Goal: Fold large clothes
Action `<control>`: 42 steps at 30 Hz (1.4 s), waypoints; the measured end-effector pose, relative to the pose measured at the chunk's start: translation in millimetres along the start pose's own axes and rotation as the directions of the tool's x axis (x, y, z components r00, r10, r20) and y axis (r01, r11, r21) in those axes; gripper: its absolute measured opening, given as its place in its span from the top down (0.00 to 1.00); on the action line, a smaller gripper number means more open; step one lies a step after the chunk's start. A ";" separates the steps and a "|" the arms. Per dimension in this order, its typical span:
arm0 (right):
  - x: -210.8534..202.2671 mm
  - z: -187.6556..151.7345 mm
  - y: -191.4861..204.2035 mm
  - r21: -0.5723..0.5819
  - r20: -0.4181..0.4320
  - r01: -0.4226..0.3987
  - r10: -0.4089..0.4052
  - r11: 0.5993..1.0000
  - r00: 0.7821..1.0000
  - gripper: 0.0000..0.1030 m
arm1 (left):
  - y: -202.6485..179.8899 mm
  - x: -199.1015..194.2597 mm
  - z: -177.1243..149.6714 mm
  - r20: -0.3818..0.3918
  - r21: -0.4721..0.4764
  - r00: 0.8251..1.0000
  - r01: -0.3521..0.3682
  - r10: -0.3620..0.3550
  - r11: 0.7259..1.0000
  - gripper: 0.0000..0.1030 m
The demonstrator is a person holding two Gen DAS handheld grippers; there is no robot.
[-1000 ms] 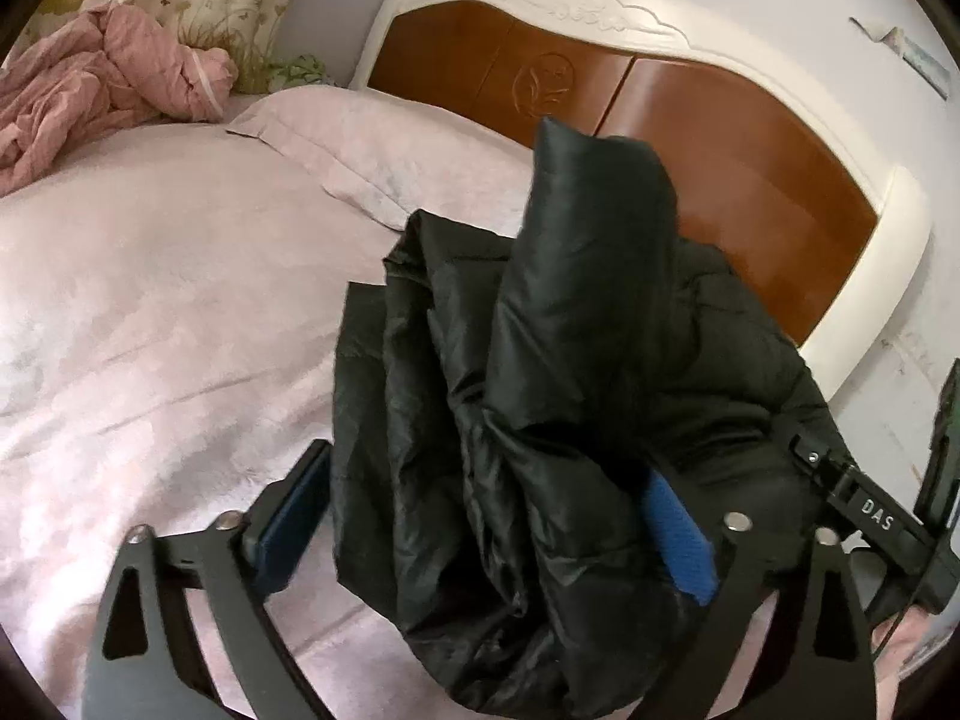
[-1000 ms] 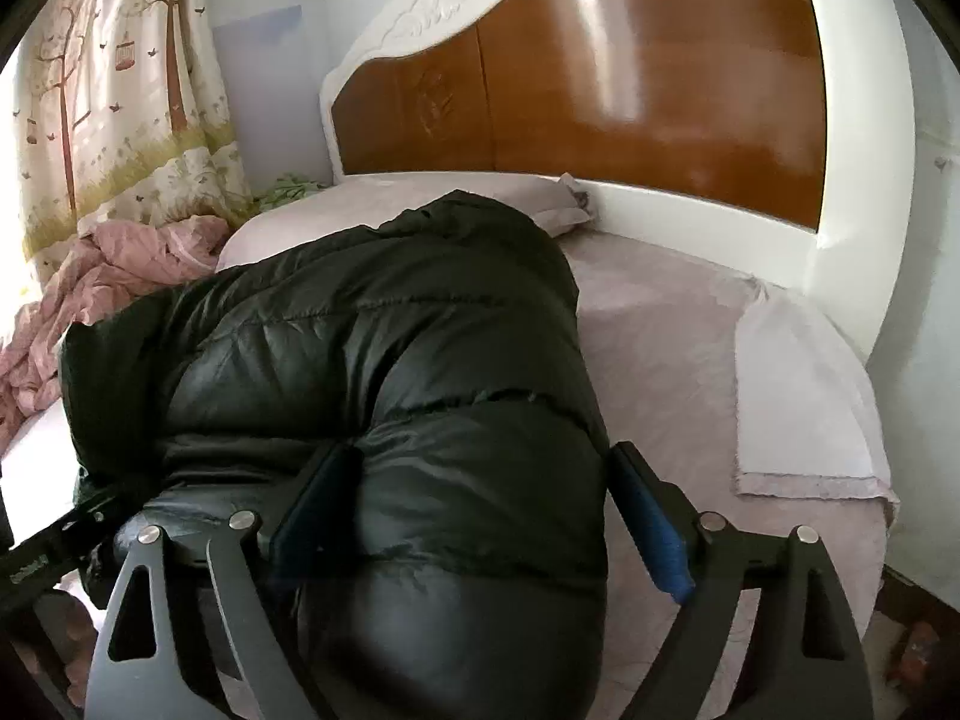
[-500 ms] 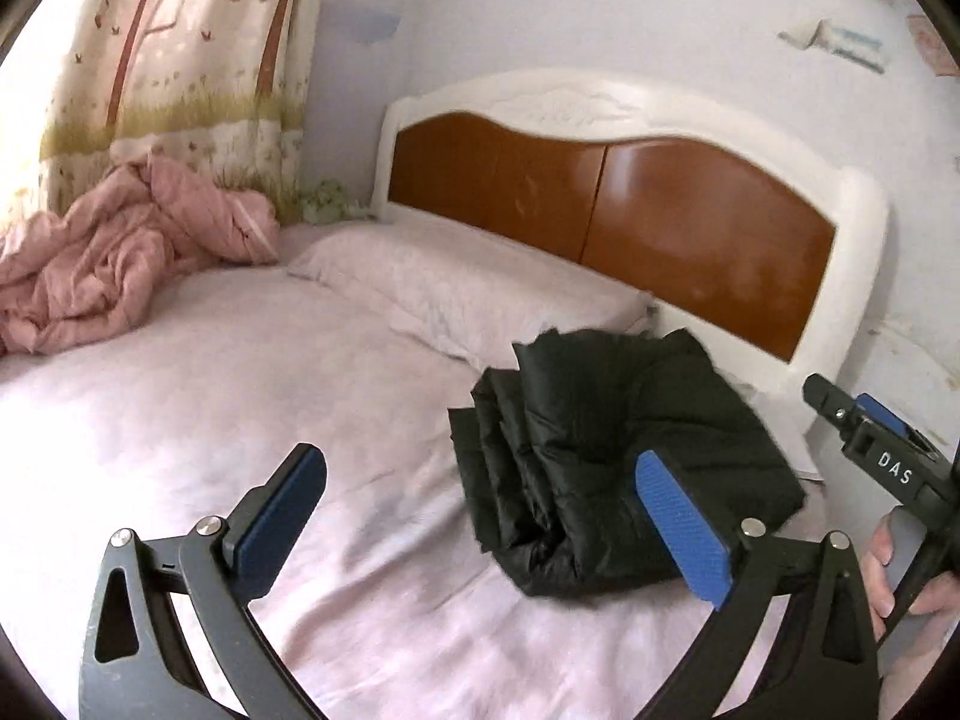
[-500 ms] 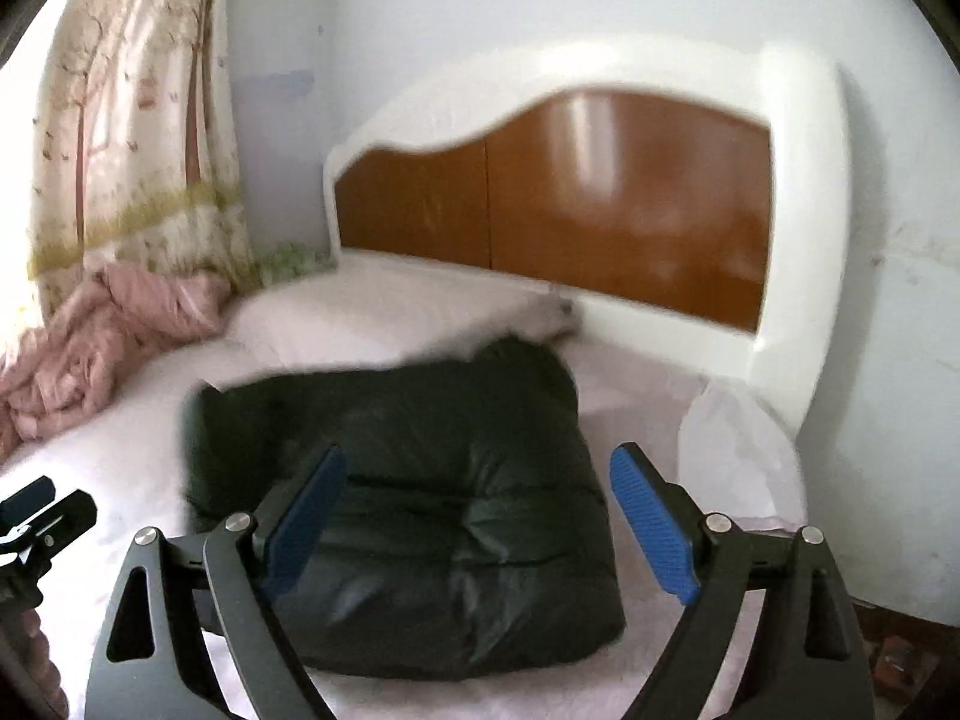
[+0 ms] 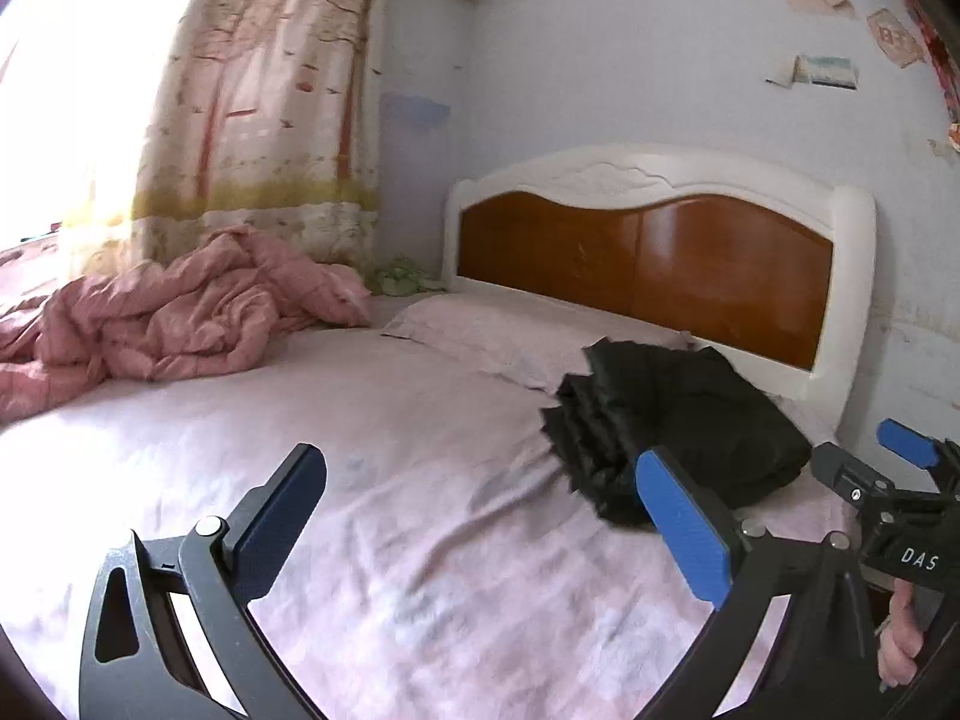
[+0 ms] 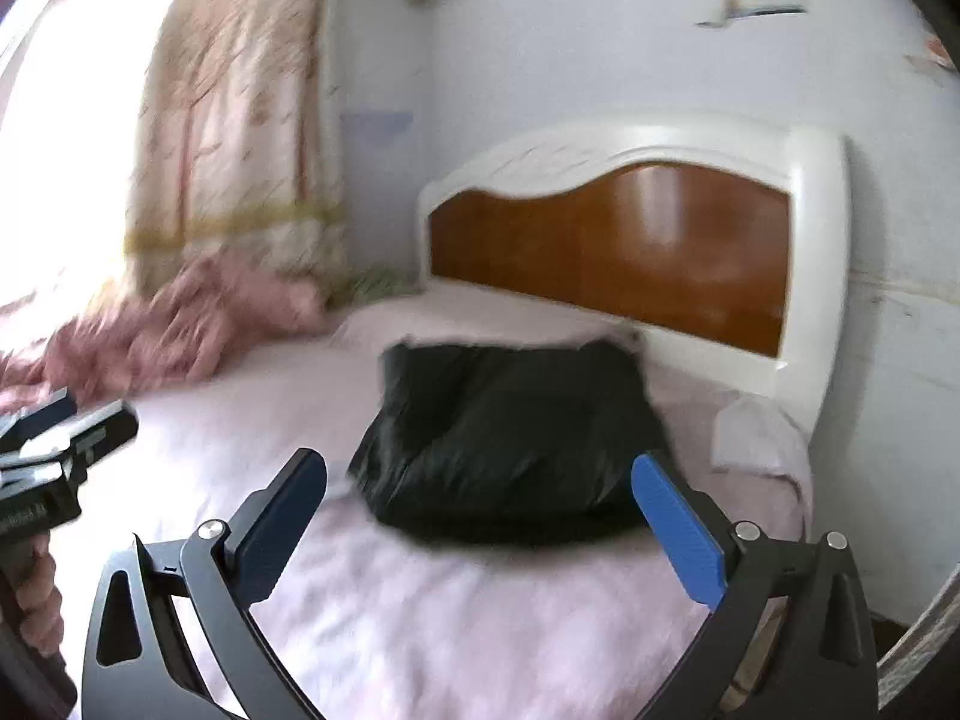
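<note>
Pink-sheeted bed carries a folded black puffer jacket near its headboard-end right corner, just beside the pillow. Left gripper and right gripper both hang apart and empty, the right jaws having just widened. To finish well, I judge, draw clear without snagging the bundle's stacked folds.

Daylight enters from the window at upper left, blown out to pure white and bleeding through the curtain. The left wrist view is sharp; the right wrist view is smeared by motion, the pink quilt worst. The headboard carries a soft glare. Fisheye bending curves the walls, and dark vignette fills every corner.
</note>
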State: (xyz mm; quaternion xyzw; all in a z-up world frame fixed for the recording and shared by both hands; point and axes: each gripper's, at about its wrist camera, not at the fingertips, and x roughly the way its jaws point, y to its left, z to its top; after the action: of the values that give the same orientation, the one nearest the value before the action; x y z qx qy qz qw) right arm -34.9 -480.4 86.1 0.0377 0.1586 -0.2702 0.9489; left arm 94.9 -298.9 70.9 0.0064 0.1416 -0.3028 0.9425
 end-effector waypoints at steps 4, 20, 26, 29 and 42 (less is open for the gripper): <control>-0.9 -22.9 8.8 -0.005 -0.005 0.052 -0.052 0.999 0.999 0.00 | -2.8 0.4 -31.9 -0.016 0.062 1.000 -0.022 0.023 0.998 0.00; 25.4 -45.5 32.7 -0.150 -0.081 -0.005 -0.007 0.989 0.997 0.00 | 9.6 2.5 -71.5 0.024 0.007 0.988 -0.152 0.152 0.988 0.00; 21.9 -48.0 47.1 -0.212 -0.059 0.001 -0.014 0.977 0.998 0.00 | 13.5 2.7 -73.1 0.020 -0.012 0.987 -0.158 0.158 0.987 0.00; 23.3 -48.5 46.7 -0.211 -0.067 -0.003 -0.012 0.978 0.998 0.00 | 13.5 1.2 -73.4 0.024 -0.013 0.987 -0.157 0.157 0.987 0.00; 29.0 -47.3 35.8 -0.154 -0.092 -0.023 0.009 0.988 0.996 0.00 | 1.3 3.2 -75.1 0.005 0.055 0.987 -0.160 0.160 0.986 0.00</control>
State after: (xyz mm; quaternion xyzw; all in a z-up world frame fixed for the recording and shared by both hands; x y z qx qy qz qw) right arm -6.0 -457.0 31.4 -0.0226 0.2219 -0.2475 0.9428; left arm 78.4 -292.3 -2.1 0.0435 0.1319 -0.2300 0.9632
